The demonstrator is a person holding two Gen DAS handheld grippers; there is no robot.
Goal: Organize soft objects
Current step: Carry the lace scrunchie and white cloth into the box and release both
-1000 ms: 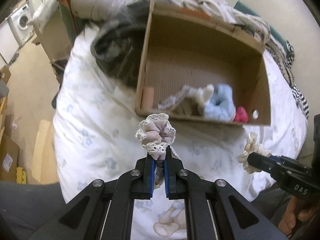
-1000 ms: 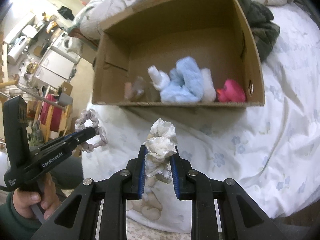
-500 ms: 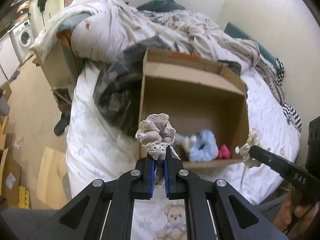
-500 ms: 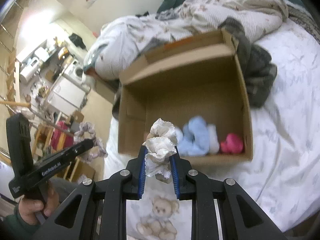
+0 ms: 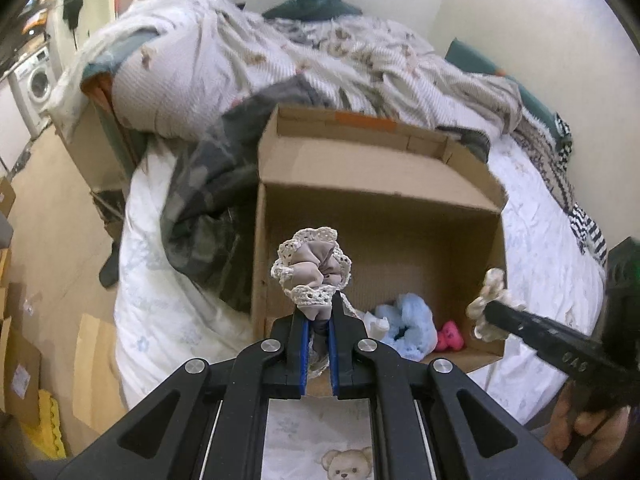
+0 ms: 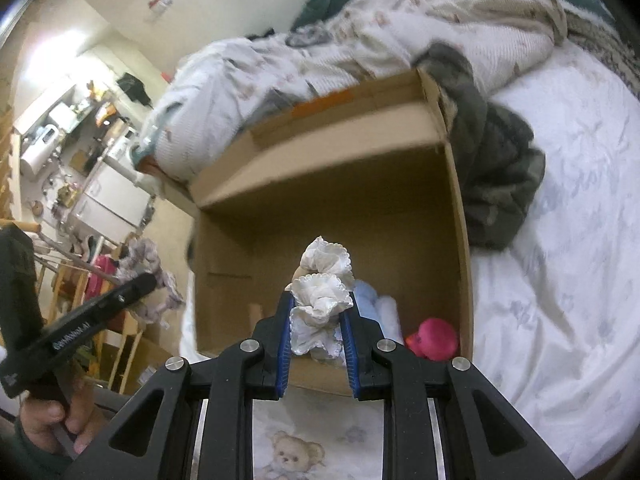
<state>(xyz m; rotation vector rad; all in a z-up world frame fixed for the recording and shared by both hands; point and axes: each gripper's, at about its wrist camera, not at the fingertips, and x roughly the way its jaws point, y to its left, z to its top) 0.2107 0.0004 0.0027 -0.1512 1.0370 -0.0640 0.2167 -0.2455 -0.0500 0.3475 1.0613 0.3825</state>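
Observation:
My left gripper (image 5: 318, 312) is shut on a beige scrunchie with lace trim (image 5: 312, 270), held above the near edge of an open cardboard box (image 5: 376, 184) on the bed. My right gripper (image 6: 316, 312) is shut on a white frilly scrunchie (image 6: 322, 292), also held over the box's (image 6: 332, 184) near edge. Inside the box lie a light blue fluffy item (image 5: 412, 320) and a pink soft toy (image 5: 450, 334), which also shows in the right wrist view (image 6: 434, 338). The right gripper shows at the right of the left wrist view (image 5: 494, 312), the left gripper at the left of the right wrist view (image 6: 148, 280).
The box rests on a white floral bedsheet (image 6: 560, 240). A dark grey garment (image 5: 200, 208) lies by the box's side. Piled quilts (image 5: 280, 52) sit behind it. The floor with cardboard (image 5: 96, 356) lies to the left of the bed.
Both grippers have risen and pulled back from the box, still holding their scrunchies. The box now appears lower and farther, with more of the bed and room showing.

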